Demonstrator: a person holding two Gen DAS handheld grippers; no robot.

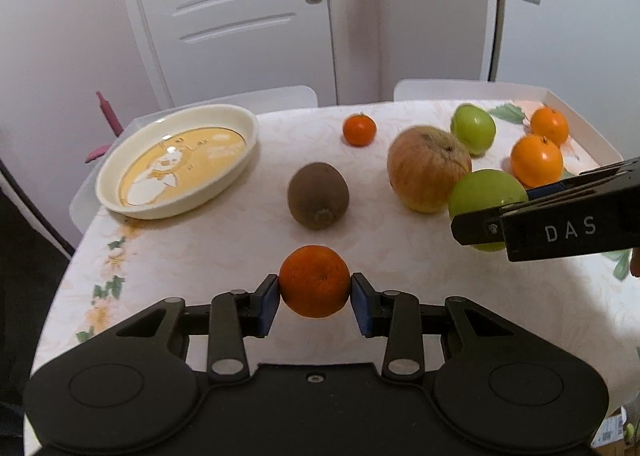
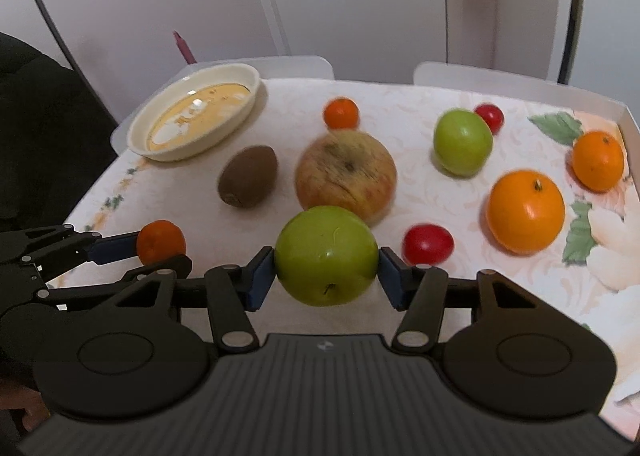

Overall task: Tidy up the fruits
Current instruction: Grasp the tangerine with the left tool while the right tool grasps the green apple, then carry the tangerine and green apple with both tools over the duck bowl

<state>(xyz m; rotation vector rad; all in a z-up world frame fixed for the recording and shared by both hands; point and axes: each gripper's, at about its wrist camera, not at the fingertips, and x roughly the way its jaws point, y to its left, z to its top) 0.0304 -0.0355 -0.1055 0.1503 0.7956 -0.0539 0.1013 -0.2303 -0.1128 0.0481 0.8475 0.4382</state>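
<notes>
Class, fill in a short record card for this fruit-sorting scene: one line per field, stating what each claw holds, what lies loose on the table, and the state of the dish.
left claw: shut on small orange
right claw: shut on green apple
loose fruit: kiwi, large apple, second green apple
dish: no fruit inside
surface: floral tablecloth
</notes>
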